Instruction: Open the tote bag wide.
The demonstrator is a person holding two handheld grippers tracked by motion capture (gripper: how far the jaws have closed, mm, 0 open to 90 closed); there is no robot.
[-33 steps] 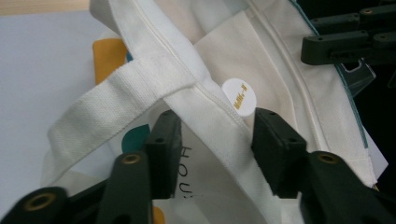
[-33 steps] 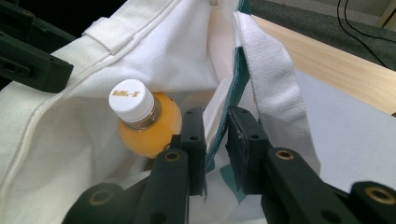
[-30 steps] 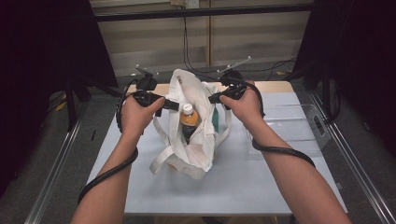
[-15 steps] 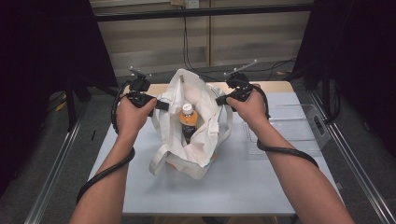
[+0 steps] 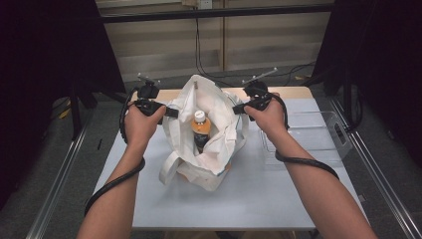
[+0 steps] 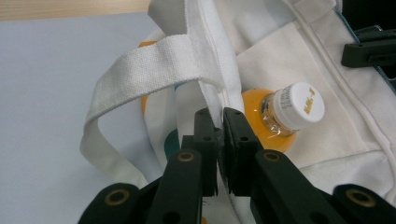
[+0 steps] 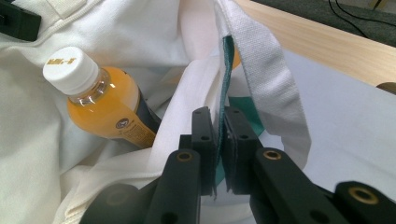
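Nearest the camera, two bare forearms were seen reaching up from the bottom of the high view, a black cable looped round each. A pale grey bench (image 5: 259, 199) was spread beneath them. At its middle a white cloth tote bag (image 5: 209, 149) was stood, slumped at the base and held open at the mouth. Webbing handles were sewn to its sides, and patches of teal and orange print were visible on the outer cloth.

The left gripper (image 6: 218, 122) was clamped on the bag's left rim, the hemmed edge being pinched between its closed jaws just below a handle loop. The right gripper (image 7: 218, 122) was likewise clenched on the opposite rim, with white cloth and a teal-printed edge caught between its jaws. The two rims were held well apart.

Inside the bag a bottle (image 5: 200, 130) of orange drink was seen, upright or slightly tilted, with a white screw cap, a clear neck band and a dark label lower down.

To the right a clear plastic tray (image 5: 318, 139) was lying on the bench. Farther off, a wooden strip was seen along the bench's far edge, with cables beyond it.
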